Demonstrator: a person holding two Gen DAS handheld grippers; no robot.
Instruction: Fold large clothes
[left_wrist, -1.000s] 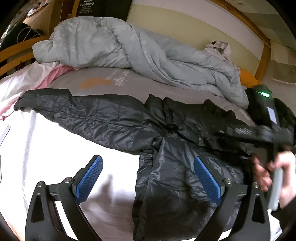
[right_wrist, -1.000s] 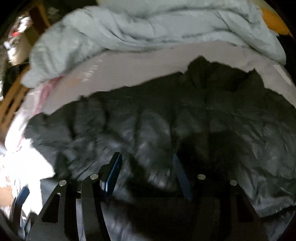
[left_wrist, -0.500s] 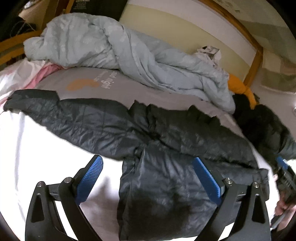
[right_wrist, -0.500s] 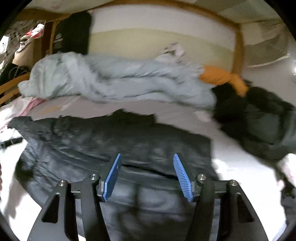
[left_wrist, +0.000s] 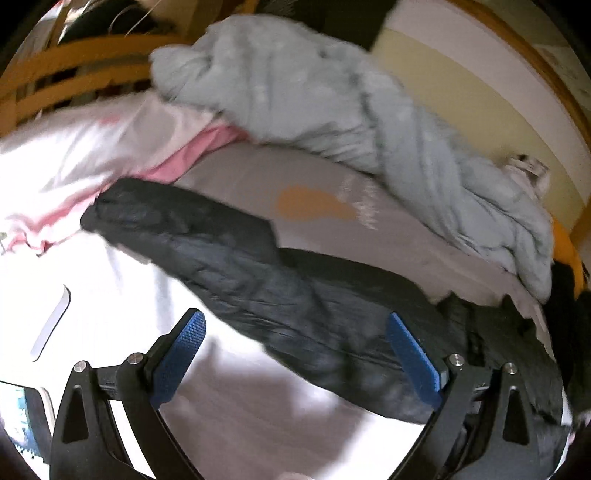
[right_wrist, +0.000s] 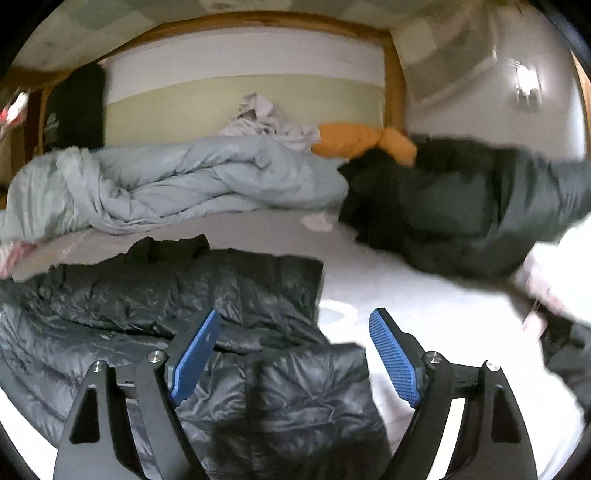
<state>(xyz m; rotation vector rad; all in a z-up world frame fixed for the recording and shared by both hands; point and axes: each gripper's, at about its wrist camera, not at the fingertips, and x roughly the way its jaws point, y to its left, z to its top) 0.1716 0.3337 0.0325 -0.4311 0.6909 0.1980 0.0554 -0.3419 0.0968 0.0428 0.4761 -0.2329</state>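
A black puffer jacket (right_wrist: 177, 295) lies spread on the bed, its right sleeve folded in over the body. In the left wrist view its left sleeve (left_wrist: 229, 258) stretches out toward the upper left. My left gripper (left_wrist: 295, 354) hovers open above that sleeve, nothing between its blue pads. My right gripper (right_wrist: 295, 347) hangs over the jacket's right edge; its jaws are opening and hold nothing.
A rumpled pale blue duvet (right_wrist: 177, 184) lies along the headboard. Pink and white bedding (left_wrist: 92, 162) sits at the left, an orange cushion (right_wrist: 365, 142) and another dark green coat (right_wrist: 461, 206) at the right. A wooden bed frame (left_wrist: 74, 74) rims the bed.
The right gripper has let the jacket's right side down folded, drawn back to the right and widened. The left gripper has swung left along the outstretched sleeve.
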